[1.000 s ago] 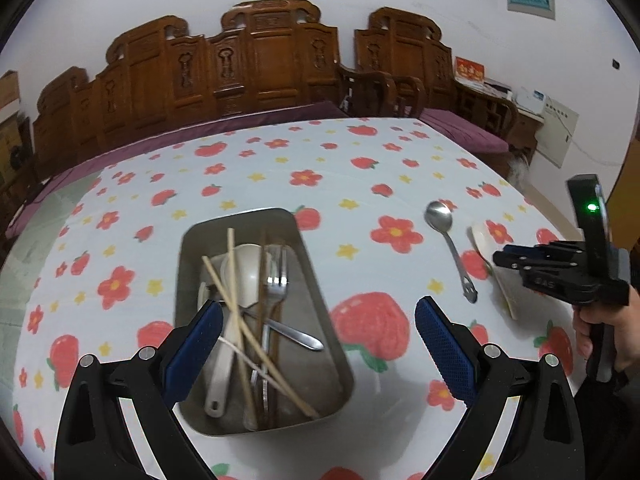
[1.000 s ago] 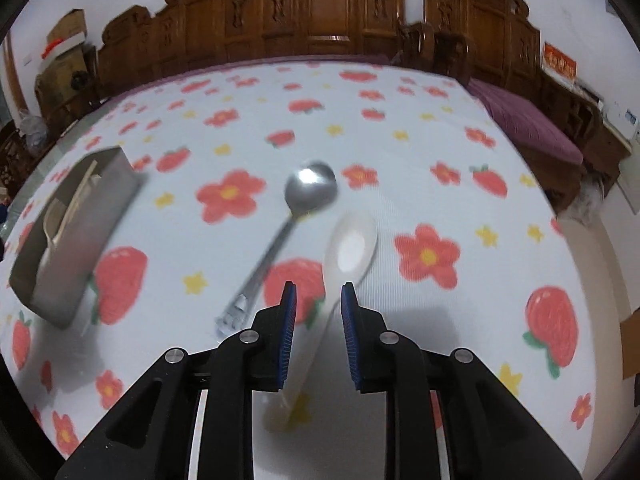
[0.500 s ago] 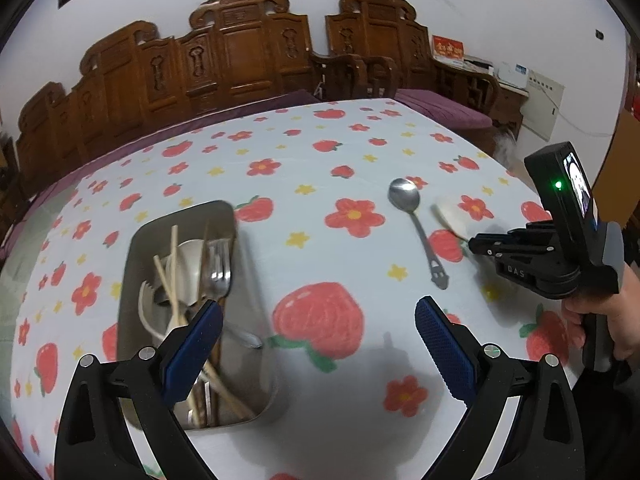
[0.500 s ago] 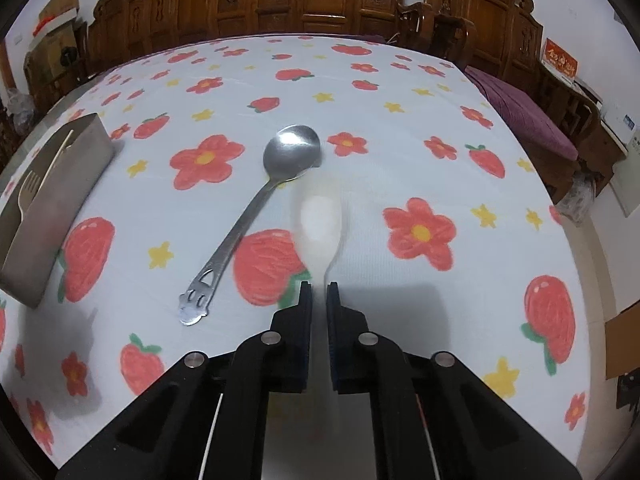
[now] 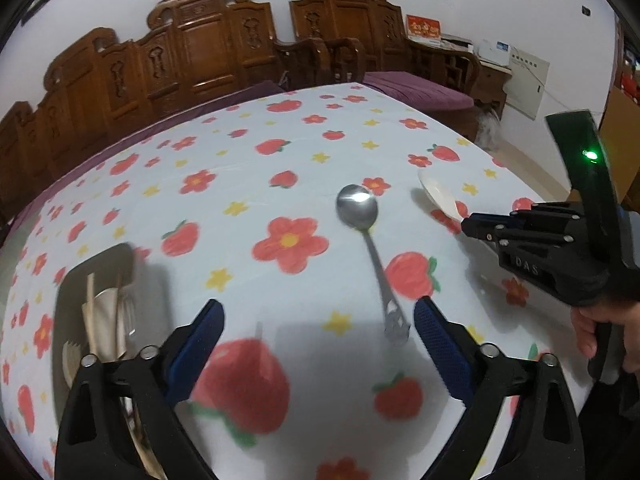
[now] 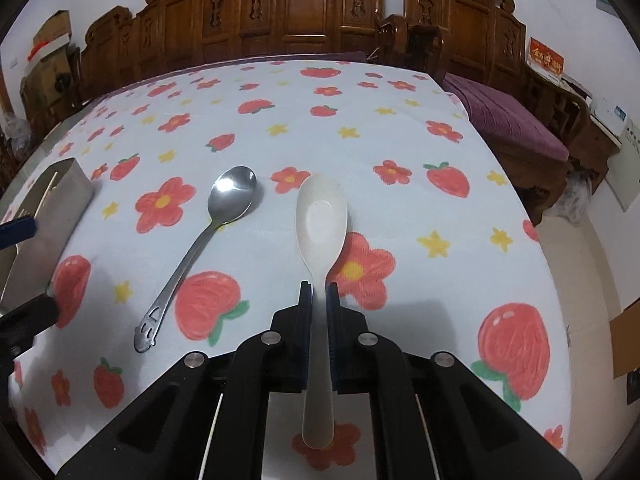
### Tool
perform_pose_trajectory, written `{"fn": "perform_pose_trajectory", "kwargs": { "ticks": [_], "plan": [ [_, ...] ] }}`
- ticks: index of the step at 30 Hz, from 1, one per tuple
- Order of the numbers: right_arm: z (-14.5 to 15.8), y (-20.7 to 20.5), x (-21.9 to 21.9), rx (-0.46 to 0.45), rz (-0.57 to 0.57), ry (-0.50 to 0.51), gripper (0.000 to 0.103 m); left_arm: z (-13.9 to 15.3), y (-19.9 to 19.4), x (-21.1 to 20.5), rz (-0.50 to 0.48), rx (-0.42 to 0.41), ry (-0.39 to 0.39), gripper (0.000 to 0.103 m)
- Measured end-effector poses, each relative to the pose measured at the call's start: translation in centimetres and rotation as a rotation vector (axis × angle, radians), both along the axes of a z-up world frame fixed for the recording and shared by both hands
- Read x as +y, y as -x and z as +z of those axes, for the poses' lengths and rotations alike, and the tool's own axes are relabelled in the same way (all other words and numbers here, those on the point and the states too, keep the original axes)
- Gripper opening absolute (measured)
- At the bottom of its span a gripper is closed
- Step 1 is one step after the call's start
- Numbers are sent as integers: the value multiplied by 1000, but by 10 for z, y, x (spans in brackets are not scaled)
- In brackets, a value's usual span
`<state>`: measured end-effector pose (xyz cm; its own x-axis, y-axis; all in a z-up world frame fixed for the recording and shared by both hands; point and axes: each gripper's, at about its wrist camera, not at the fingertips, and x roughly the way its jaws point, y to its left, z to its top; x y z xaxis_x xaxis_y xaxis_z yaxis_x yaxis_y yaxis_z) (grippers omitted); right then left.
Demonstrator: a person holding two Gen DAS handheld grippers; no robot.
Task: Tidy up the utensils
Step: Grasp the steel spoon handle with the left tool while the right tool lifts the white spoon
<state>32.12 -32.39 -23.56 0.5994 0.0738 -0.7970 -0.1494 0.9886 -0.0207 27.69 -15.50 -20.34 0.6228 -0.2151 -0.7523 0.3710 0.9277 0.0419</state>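
Now that the right gripper [image 6: 319, 296] has drawn its fingers together, they are clamped on the neck of the white spoon [image 6: 320, 216], which a second ago lay loose on the cloth between fingers that stood a little apart; the pick looks made, so the step in hand is probably to lift this spoon and carry it over to the metal tray [image 6: 60, 208]. Ahead of these fingers the spoon's wide, shallow bowl faces up, matt cream-white with a paler oval in its hollow, while its rounded handle runs back under them toward the camera; whether the bowl is clear of the cloth I cannot tell. Just to the left of them lies the steel spoon [image 6: 216, 232], bowl up and shining, its thin handle slanting back to a cut-out end, apart from the white one. Farther left, at the view's edge, stands the tray with chopsticks showing above its rim. The left gripper [image 5: 318, 344] has swung away from above the tray toward the steel spoon: its blue-padded fingers [image 5: 438, 348] are spread wide and hold nothing, having just narrowed slightly, and the handle's end [image 5: 394, 324] now lies just inside the right-hand finger. Beyond them the handle climbs to the bowl [image 5: 357, 211]; the tray [image 5: 66, 300], holding pale spoons, chopsticks and a fork, sits off to their left on the counter [image 5: 280, 152], covered in a strawberry-and-flower cloth. Both spoons outside the tray look like the last items left to put away.
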Motion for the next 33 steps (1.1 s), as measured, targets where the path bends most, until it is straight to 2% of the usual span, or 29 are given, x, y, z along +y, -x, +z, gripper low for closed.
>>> {"fn": "perform_pose_trajectory", "kwargs": {
  "ticks": [6,11,13,20,25,30,33],
  "plan": [
    [1,-2,-2,-5,9,-4,8,-16,-25,-22,-18,57,16,69],
    [0,-8,-17,1,-25,-28,9,-29,-46,-38,-23,93,21,58],
    [-1,-11,-22,2,-37,-39,9,-33,-53,-43,-23,106,19,50],
    [-1,-17,-26,2,-41,-53,9,-39,-65,-57,-23,125,6,43],
    [0,-16,-25,-3,-35,-66,9,-44,-69,-64,-22,144,-16,26],
    [1,-15,-23,-2,-29,-74,9,-46,-68,-65,-17,151,-21,22],
    [3,-14,-20,-6,-21,-76,9,-46,-68,-66,-19,156,-22,8]
  ]
}}
